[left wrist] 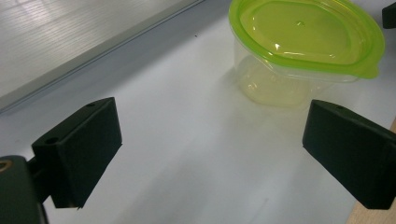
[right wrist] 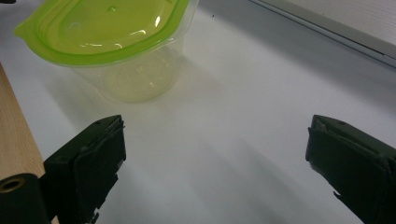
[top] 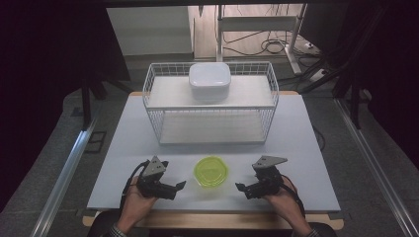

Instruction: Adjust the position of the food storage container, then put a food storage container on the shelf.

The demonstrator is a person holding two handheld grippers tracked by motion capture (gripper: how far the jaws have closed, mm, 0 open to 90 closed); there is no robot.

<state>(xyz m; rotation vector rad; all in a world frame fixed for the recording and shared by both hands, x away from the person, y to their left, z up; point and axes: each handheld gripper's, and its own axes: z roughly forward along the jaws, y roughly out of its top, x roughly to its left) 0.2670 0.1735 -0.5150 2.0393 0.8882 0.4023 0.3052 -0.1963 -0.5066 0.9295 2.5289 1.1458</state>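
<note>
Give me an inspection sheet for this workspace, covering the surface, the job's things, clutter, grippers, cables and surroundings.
Surface: white table, bare around the work.
Job's things: clear container with green lid, lid on, standing near the front edge between both grippers, untouched.
Clutter: wire basket at the back, a white lidded box on its upper shelf.
Grippers: left hand-held gripper open, nothing between the jaws; right hand-held gripper open, empty.
Cables: black cables trail from each gripper along the person's hands; loose cables on the floor behind.
Surroundings: dark curtains, metal floor rails.
</note>
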